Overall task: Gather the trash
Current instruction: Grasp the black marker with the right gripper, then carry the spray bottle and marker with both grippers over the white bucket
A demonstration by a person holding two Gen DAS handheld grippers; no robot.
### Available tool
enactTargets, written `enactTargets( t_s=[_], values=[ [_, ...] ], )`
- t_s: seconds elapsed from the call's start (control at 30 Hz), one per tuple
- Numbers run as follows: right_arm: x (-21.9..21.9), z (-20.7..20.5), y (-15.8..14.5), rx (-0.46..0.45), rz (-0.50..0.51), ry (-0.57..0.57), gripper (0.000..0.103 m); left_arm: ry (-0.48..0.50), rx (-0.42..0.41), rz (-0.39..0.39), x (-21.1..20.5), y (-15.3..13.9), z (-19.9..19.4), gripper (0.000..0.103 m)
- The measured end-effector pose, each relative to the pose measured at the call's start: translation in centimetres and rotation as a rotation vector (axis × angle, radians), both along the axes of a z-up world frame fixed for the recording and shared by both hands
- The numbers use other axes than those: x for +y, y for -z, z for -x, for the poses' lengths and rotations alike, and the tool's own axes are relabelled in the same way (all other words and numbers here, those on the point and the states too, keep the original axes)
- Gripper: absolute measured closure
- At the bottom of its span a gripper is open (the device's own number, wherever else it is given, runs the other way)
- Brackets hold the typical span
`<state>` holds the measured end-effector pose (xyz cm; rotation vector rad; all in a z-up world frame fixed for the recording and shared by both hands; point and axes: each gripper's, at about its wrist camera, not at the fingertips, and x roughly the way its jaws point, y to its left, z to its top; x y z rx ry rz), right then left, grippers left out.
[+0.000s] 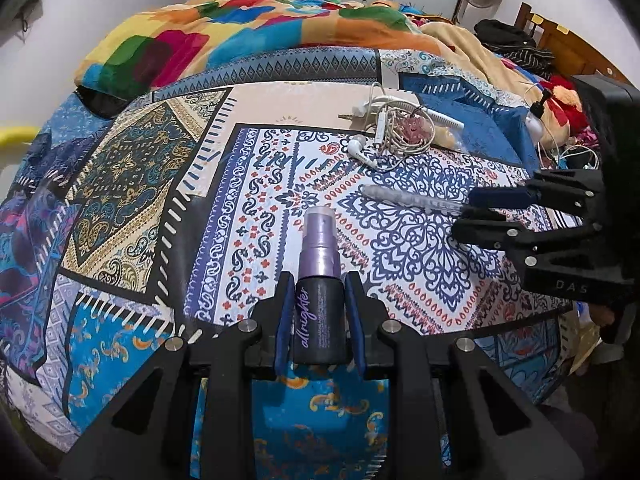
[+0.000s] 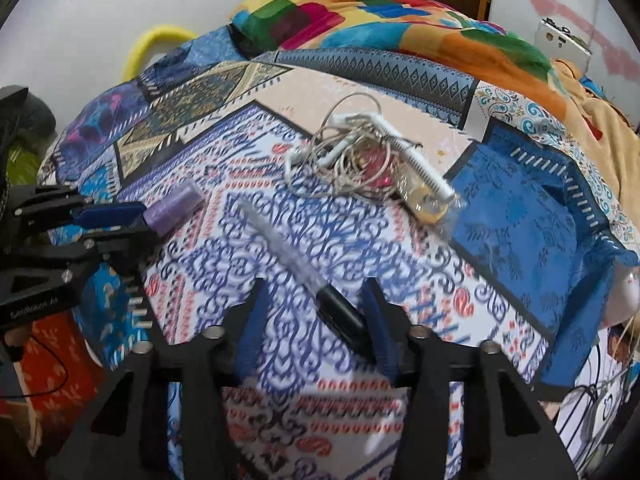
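Note:
A small black spray bottle [image 1: 319, 320] with a purple cap lies on the patterned bedsheet [image 1: 248, 184], cap pointing away from me. My left gripper [image 1: 319, 280] is shut on its black body, both blue pads against its sides; from the right wrist view the purple cap [image 2: 176, 208] sticks out past that gripper [image 2: 132, 220]. A clear pen [image 1: 404, 196] with a black end [image 2: 344, 316] lies flat on the sheet. My right gripper [image 2: 316, 286] straddles that black end with its jaws apart; the pen lies close to the right pad and clear of the left one.
A tangle of white earphones and cable [image 1: 390, 136] with a white comb-like piece [image 2: 416, 168] and a clear packet lies further in. A colourful blanket [image 1: 240, 40] and piled clothes [image 1: 504, 36] fill the back and right. The bed's front edge runs just under both grippers.

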<state>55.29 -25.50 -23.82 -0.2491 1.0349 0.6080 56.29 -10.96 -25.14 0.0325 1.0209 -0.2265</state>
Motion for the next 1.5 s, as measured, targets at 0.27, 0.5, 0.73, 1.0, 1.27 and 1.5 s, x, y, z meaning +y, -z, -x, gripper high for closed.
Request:
enactTargets(
  t_s=[0.27, 0.5, 0.73, 1.0, 1.27, 1.5],
  values=[
    [0.1, 1.7, 0.1, -0.041, 0.004, 0.094, 0.088, -0.031, 0.010, -0.013, -1.2, 1.3, 0.5, 0.078],
    [0.9, 2.7, -0.6, -0.013, 0.001, 0.163, 0.090, -0.041, 0.025, 0.017, -1.2, 0.4, 1.1, 0.078],
    [1.0, 4.9, -4.6, -0.041, -0.039, 0.195, 0.090, -0.049, -0.055, 0.055, -0.5, -4.9, 3.9, 0.078],
    [2.5, 9.2, -11.7, -0.171, -0.058, 0.191, 0.090, -0.074, -0.169, 0.088, 1.9, -11.8, 8.8, 0.078],
    [5.5, 14.1, -17.1, -0.247, -0.108, 0.142, 0.090, -0.127, -0.282, 0.082, 5.8, -17.4, 16.0, 0.078],
    [8.4, 18.4, -19.9, -0.271, -0.153, 0.092, 0.090, -0.189, -0.343, 0.059, 10.3, -20.1, 22.2, 0.078]
  ],
)
